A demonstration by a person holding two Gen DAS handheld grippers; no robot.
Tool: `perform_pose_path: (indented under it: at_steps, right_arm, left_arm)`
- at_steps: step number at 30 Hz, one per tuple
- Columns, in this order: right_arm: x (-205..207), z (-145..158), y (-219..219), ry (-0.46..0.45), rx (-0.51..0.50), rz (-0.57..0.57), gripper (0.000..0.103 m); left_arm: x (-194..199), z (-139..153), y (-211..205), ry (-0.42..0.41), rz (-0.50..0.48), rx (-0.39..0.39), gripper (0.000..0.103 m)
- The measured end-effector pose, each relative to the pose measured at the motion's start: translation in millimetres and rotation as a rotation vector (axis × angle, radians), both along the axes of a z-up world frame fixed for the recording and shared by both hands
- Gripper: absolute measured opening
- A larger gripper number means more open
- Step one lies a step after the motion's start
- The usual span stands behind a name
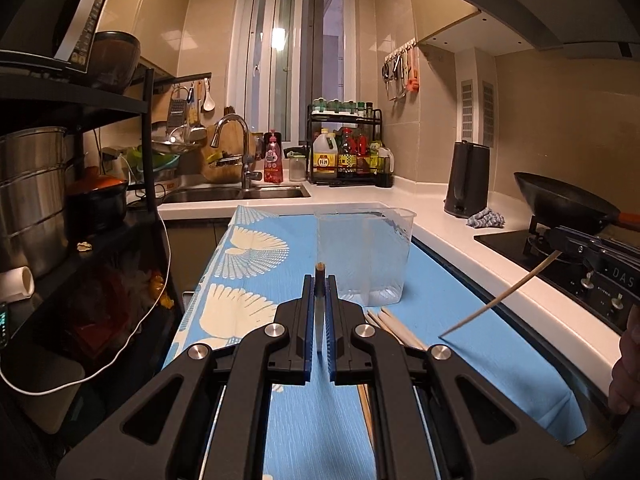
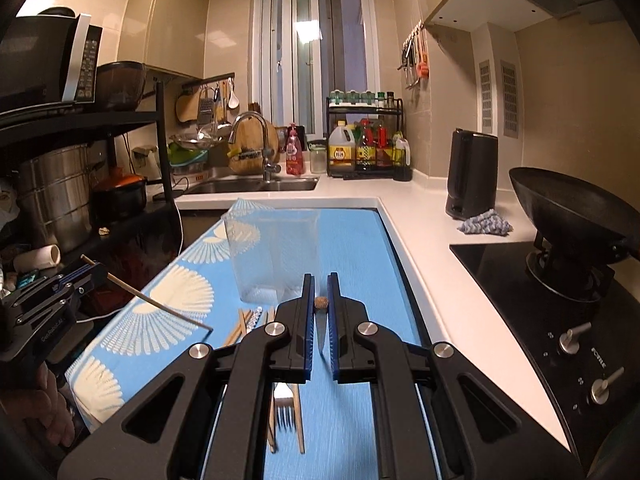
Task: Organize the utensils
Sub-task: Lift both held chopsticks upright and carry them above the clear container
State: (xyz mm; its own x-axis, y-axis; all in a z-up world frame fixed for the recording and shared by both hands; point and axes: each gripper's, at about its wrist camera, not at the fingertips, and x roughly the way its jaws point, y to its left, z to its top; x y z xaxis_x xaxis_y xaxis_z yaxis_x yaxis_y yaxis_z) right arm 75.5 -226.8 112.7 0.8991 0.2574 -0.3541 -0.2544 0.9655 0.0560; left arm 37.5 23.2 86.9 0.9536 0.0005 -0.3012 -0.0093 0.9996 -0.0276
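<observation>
Kitchen counter, blue cloth (image 1: pixel 460 320) over it, with a clear tub (image 1: pixel 366 254) standing upright at its far end. Both grippers are closed on a chopstick each. The left gripper (image 1: pixel 320 280) holds its chopstick (image 1: pixel 320 270) end-on, long axis running along the fingers, and the tub lies just ahead and slightly right. The right gripper (image 2: pixel 320 286) has its chopstick (image 2: pixel 320 303) likewise end-on, with the tub ahead and left. Left looks nearer the tub. Spare chopsticks (image 1: pixel 394 326) lie flat on the cloth just near of the tub.
</observation>
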Motion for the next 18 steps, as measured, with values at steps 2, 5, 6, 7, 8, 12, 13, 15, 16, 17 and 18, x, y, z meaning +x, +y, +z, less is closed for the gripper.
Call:
perform_pose_path:
  at_steps: [2, 5, 6, 7, 8, 12, 13, 15, 16, 17, 18]
  right_arm:
    - [5, 6, 1, 0.003, 0.001, 0.008, 0.006]
    - [14, 15, 4, 0.020, -0.018, 0.015, 0.006]
    - [18, 19, 4, 0.025, -0.021, 0.018, 0.006]
    - [21, 21, 5, 0.034, -0.022, 0.023, 0.006]
    - [24, 23, 4, 0.043, -0.021, 0.028, 0.006]
    - [37, 29, 2, 0.078, -0.006, 0.030, 0.007]
    - [40, 31, 2, 0.083, -0.001, 0.031, 0.007]
    - [46, 35, 4, 0.090, 0.000, 0.037, 0.007]
    - [49, 37, 5, 0.095, -0.005, 0.040, 0.007]
    - [52, 40, 7, 0.098, -0.007, 0.044, 0.007]
    - [55, 42, 8, 0.102, -0.008, 0.047, 0.007]
  left_arm:
    - [6, 8, 4, 0.010, -0.003, -0.010, 0.005]
    - [17, 20, 10, 0.043, -0.030, -0.032, 0.005]
    - [21, 25, 11, 0.054, -0.038, -0.036, 0.005]
    - [26, 30, 14, 0.063, -0.047, -0.038, 0.005]
    - [30, 34, 15, 0.068, -0.053, -0.039, 0.005]
    - [47, 44, 20, 0.120, -0.082, -0.060, 0.005]
    - [51, 46, 21, 0.129, -0.085, -0.063, 0.005]
    - [57, 48, 22, 0.144, -0.092, -0.065, 0.005]
    - [60, 50, 23, 0.150, -0.096, -0.072, 0.005]
    - [62, 53, 24, 0.154, -0.100, -0.076, 0.005]
    - [65, 55, 24, 0.157, -0.103, -0.081, 0.005]
